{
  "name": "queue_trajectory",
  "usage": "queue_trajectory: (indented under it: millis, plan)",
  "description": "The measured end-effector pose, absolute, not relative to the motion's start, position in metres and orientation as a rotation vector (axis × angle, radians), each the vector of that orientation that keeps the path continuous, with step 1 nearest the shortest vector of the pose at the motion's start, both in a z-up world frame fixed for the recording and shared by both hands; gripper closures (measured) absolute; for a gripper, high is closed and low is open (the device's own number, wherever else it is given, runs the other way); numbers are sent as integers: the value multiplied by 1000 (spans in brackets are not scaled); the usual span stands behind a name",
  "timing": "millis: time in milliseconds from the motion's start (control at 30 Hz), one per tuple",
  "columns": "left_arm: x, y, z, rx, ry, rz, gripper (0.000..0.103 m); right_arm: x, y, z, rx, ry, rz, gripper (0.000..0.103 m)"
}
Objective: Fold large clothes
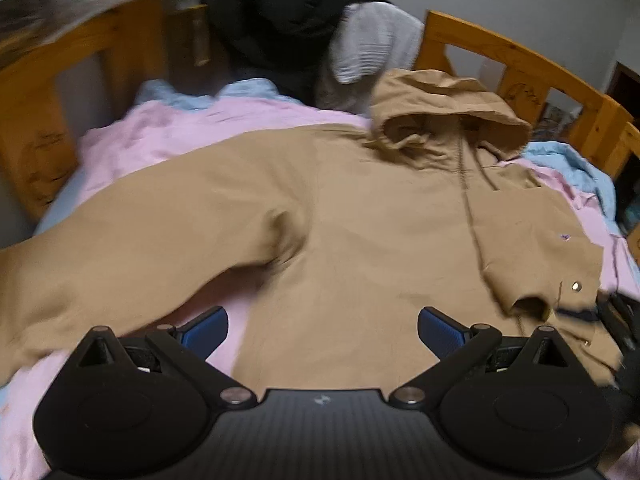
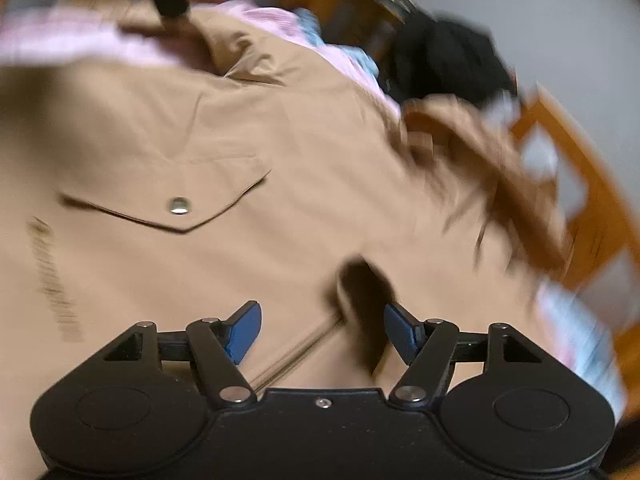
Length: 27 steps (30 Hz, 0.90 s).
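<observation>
Tan hooded coat [image 1: 360, 208] spread across pink bedding [image 1: 168, 136] inside a wooden bed frame [image 1: 516, 56], front up, hood [image 1: 448, 116] toward the far rail; laid flat like this, presumably, so the folds can be made against a firm surface. One sleeve [image 1: 120, 248] stretched out toward the left edge of the left wrist view, not yet brought in over the body; the opposite side already turned in over the chest, cuff opening [image 1: 528, 306] lying on the front beside a snap [image 1: 576, 286]; judged a fold partly begun, with the outstretched sleeve the next piece to bring across.

Left gripper [image 1: 322, 330] hovering over the lower body of the coat, blue pads [image 1: 204, 332] wide apart, nothing between them; aimed down at the cloth near the armpit, probably to take hold of the free sleeve. Right gripper [image 2: 322, 332] also set wide, empty, above a dark crease [image 2: 360, 288] in the fabric near a pocket flap [image 2: 172, 200] with its own snap; much blur here, so finer detail cannot be told.

Black garment [image 1: 280, 20] and a grey-white one [image 1: 376, 44] heaped at the head of the bed, clear of the coat; light blue bedding [image 1: 572, 168] bunched at the right rail.
</observation>
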State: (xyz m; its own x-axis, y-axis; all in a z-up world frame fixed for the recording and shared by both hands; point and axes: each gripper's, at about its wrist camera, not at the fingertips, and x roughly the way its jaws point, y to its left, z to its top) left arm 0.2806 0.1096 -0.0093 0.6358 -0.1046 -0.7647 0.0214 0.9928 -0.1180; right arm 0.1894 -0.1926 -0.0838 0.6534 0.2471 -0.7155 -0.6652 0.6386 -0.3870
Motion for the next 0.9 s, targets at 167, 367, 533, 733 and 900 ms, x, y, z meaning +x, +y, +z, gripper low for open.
queue_trajectory:
  millis: [167,367,533,733,900]
  plan:
    - [326,75,-26,-115,855,-186,1,187,-267,-43,-344,690,294,32]
    - [344,45,-35,-171,824,-319,1,261,-361,-45,27,765,-37,41]
    - [334,32,-34,-141,774,-401,1,297,-369,-47,109,824,-14,97]
    - [318,13,-22,-83,721,-583,1,293,-341,6,97,750,173,103]
    - [309,15,-5,-154,685,-735,1,312,-291,52,188,752,541,103]
